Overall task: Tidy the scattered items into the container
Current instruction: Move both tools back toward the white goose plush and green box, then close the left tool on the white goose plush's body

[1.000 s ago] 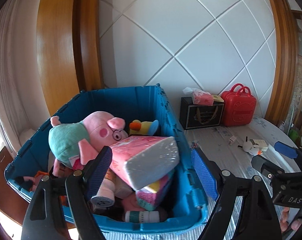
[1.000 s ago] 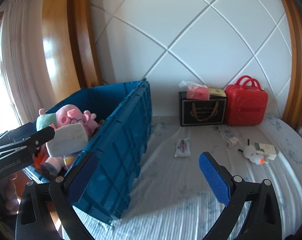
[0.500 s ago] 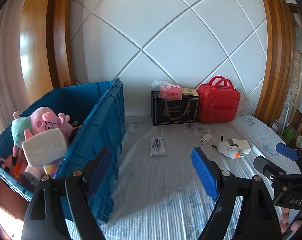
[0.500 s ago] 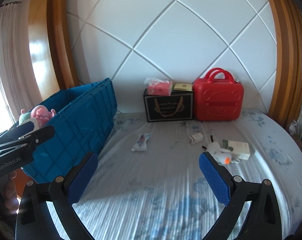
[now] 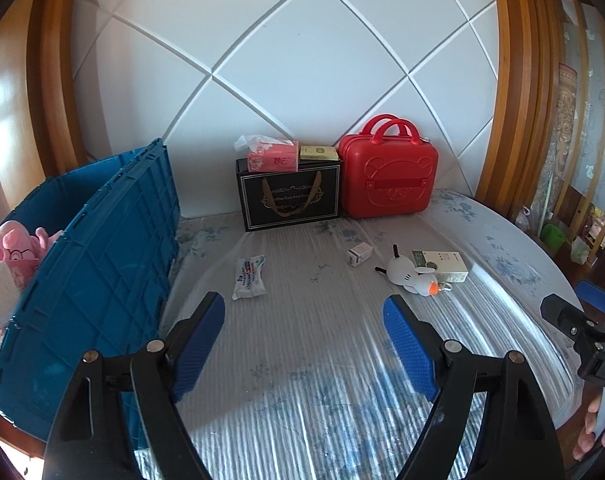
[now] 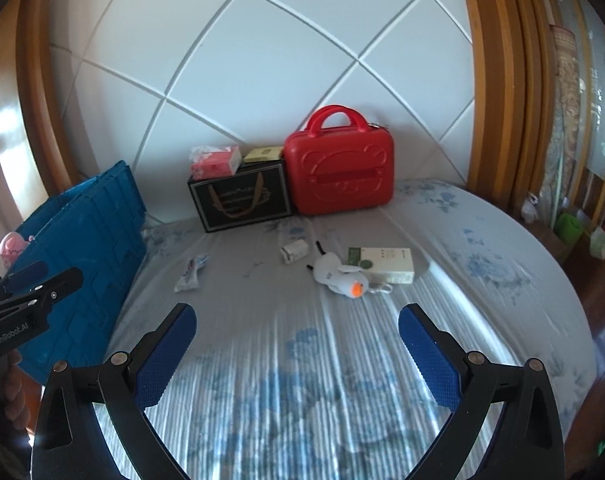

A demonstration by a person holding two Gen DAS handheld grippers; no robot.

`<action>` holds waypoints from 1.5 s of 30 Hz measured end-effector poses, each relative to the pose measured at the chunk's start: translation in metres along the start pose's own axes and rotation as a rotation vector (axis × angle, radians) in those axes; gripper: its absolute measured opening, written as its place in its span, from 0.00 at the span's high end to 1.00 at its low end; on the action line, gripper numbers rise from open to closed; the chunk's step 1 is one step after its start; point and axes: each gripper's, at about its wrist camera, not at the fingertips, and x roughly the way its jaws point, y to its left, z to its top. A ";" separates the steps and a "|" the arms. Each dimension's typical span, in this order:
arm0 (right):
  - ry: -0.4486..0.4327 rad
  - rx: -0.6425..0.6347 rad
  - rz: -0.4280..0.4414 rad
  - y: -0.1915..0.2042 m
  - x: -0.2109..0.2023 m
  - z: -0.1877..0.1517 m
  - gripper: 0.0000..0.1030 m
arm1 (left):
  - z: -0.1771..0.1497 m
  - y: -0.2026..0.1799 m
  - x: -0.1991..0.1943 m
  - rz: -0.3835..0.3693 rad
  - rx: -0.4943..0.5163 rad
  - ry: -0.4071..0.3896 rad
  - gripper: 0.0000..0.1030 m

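Blue pads frame our view: the left gripper [image 5: 304, 340] and the right gripper [image 6: 296, 356] both hang spread wide with nothing between their jaws, above the striped bedcover [image 5: 322, 380]; ahead of the left one we see a flat wipes packet [image 5: 249, 271], and left of it the blue crate [image 5: 98, 264] with a pink plush pig [image 5: 12, 246] inside; ahead of the right one lie a white plush duck [image 6: 340, 274], touching a white carton [image 6: 386, 264], and just beyond, a small box [image 6: 294, 251].
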 end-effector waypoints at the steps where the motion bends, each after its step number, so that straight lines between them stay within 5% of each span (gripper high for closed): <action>1: 0.000 0.003 -0.013 -0.002 -0.001 -0.001 0.00 | 0.000 -0.003 0.003 -0.008 0.008 0.002 0.21; 15: 0.029 0.008 -0.046 -0.071 0.038 0.019 0.00 | 0.017 -0.071 0.069 -0.002 0.011 0.057 0.21; 28: 0.185 -0.094 0.047 -0.207 0.158 0.055 0.00 | 0.022 -0.177 0.169 0.110 -0.064 0.197 0.21; 45: 0.383 -0.081 0.063 -0.268 0.288 0.040 0.00 | -0.001 -0.244 0.335 0.070 -0.083 0.420 0.21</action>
